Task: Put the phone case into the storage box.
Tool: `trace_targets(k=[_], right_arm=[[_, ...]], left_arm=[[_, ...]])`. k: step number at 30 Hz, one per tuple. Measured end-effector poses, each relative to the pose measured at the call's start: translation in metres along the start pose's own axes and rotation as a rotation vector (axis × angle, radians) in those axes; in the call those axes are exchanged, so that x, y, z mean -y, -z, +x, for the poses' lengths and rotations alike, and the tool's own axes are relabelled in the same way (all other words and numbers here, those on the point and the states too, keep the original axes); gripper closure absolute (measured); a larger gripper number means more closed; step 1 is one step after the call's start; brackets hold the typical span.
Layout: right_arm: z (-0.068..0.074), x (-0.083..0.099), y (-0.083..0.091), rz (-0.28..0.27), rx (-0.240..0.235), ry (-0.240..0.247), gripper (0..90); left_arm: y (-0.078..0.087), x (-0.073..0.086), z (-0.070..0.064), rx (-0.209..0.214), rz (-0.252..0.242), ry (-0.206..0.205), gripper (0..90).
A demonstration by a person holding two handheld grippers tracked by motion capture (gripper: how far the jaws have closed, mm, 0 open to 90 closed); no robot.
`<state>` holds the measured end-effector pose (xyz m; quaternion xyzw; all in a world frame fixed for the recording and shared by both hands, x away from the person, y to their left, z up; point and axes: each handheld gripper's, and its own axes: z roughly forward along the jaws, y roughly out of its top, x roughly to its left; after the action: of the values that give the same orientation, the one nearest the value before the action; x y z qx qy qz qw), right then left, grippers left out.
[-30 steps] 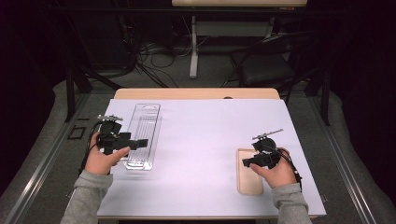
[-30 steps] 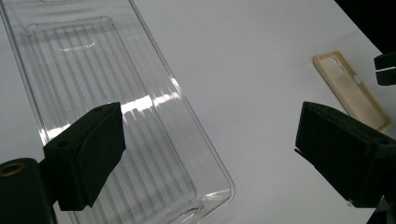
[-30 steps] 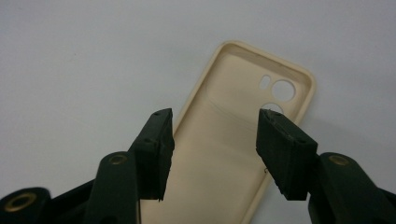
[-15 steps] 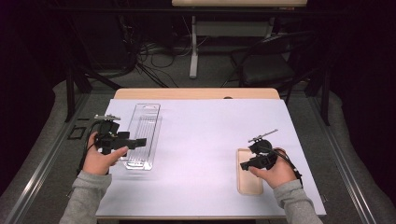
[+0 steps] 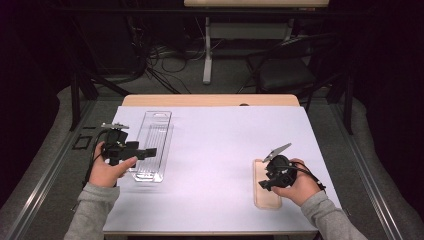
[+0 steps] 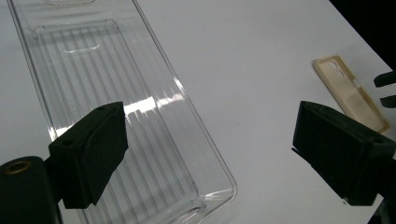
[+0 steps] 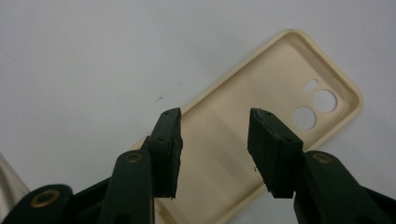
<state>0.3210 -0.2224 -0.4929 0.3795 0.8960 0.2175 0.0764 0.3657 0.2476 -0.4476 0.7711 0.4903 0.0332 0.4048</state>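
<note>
High view: left tongs [image 5: 146, 151] at 9 o'clock, hovering over the near half of the clear plastic tray [image 5: 151, 145]; right tongs [image 5: 263, 184] at 4 o'clock, over the cream phone case [image 5: 265, 191], which lies flat near the front right corner of the desk [image 5: 225, 145]. White sheet across the desk, wooden edge showing at 12 o'clock. Dark room beyond, with cables on the floor and table legs at 12 o'clock.

Left gripper view: tongs [image 6: 215, 149] spread wide, holding nothing, tray [image 6: 116, 107] beneath, case [image 6: 350, 93] far off at 3 o'clock.

Right gripper view: tongs [image 7: 215, 149] parted narrowly, empty, just above the open, hollow side of the case [image 7: 224, 140], camera holes at 2 o'clock. Best done by lowering one jaw inside the rim and one outside, then closing gently on the long wall to avoid sliding the case.
</note>
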Motion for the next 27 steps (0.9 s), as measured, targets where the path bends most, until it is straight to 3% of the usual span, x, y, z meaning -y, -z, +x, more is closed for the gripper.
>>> trace_targets(k=[5,8,14,22,26,27], right_arm=[[0.003,0.004,0.003,0.037,-0.027,0.109,58.1],[0.005,0.006,0.005,0.048,-0.023,0.124,58.0],[0.006,0.009,0.005,0.079,-0.015,0.219,56.0],[0.011,0.01,0.005,0.069,-0.04,0.261,55.8],[0.013,0.009,0.004,0.11,-0.037,0.347,60.0],[0.013,0.009,0.004,0.11,-0.037,0.347,60.0]], left_arm=[[0.0,0.0,0.0,-0.001,-0.001,-0.002,10.6],[-0.001,0.0,0.0,-0.002,-0.001,0.0,10.6],[-0.002,0.0,0.0,-0.003,0.0,0.001,10.6],[-0.003,0.001,-0.001,-0.008,0.003,0.002,11.0],[-0.004,0.001,-0.001,-0.007,0.002,0.0,12.0],[-0.004,0.001,-0.001,-0.007,0.002,0.0,12.1]])
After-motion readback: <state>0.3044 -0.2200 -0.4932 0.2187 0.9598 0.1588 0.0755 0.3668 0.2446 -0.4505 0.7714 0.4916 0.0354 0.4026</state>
